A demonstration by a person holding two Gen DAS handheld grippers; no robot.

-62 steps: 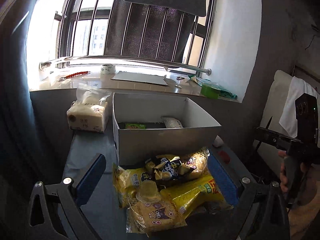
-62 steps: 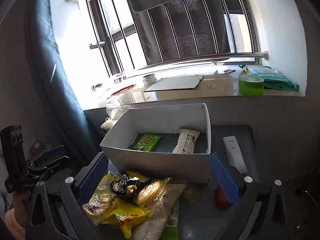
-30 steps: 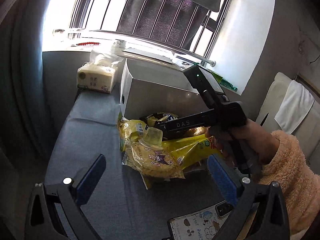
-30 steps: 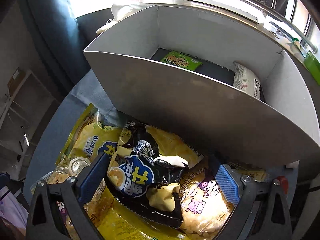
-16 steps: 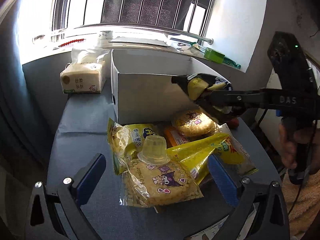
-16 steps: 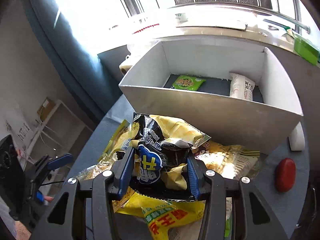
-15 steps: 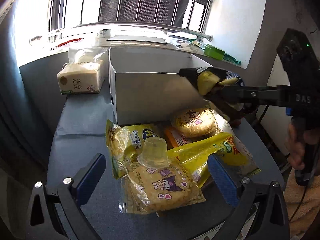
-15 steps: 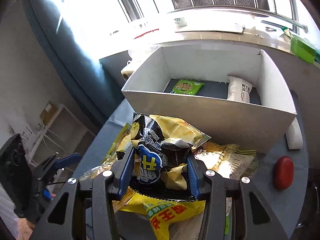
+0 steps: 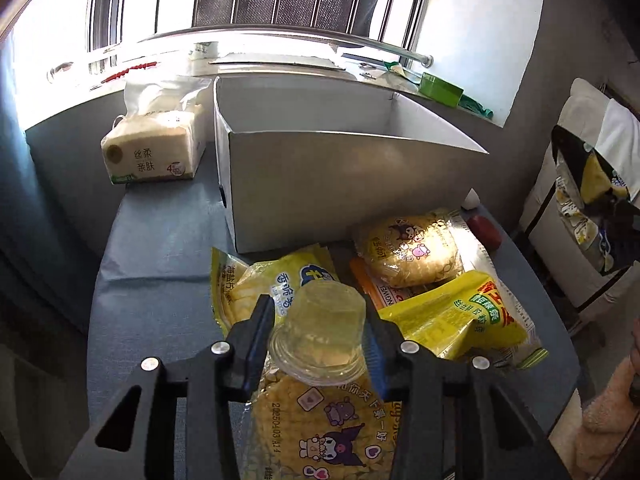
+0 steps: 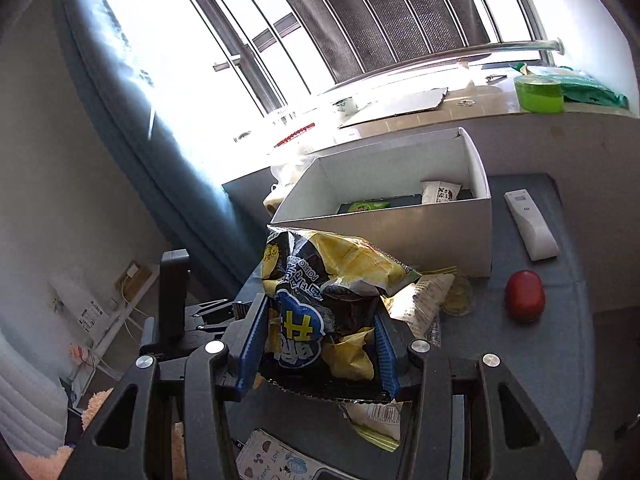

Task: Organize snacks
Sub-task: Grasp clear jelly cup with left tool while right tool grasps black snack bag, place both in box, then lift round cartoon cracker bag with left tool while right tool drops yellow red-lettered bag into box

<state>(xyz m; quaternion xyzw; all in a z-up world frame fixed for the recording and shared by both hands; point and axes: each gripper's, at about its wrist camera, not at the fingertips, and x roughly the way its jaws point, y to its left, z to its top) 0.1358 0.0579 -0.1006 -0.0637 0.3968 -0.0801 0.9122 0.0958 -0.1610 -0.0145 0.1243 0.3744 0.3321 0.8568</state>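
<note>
On the blue-grey table (image 9: 160, 248), a tissue pack (image 9: 154, 152) sits at the far left just beside the white cardboard box (image 9: 320, 184), whose open top faces the window. In front of the box lies the snack pile: a yellow corn-snack bag (image 9: 276, 280), a round Kuromi-printed cake pack (image 9: 408, 246) and a bright yellow bag (image 9: 460, 316) to the right, with a small red object (image 9: 486, 230) near the table's edge. The left gripper (image 9: 320, 332) is closed narrowly around a clear jelly cup (image 9: 320, 334), held above another Kuromi-printed packet (image 9: 324, 424). Seen from the right wrist, the right gripper (image 10: 320, 348) clamps a crumpled black-and-yellow chip bag (image 10: 324, 304), raised in front of the box's near wall. Inside the box (image 10: 384, 232) lie a green packet (image 10: 368, 206) and a white packet (image 10: 440, 192) against its right side. Further right on the table rest a white remote (image 10: 530, 224) and the red object (image 10: 524, 290).
</note>
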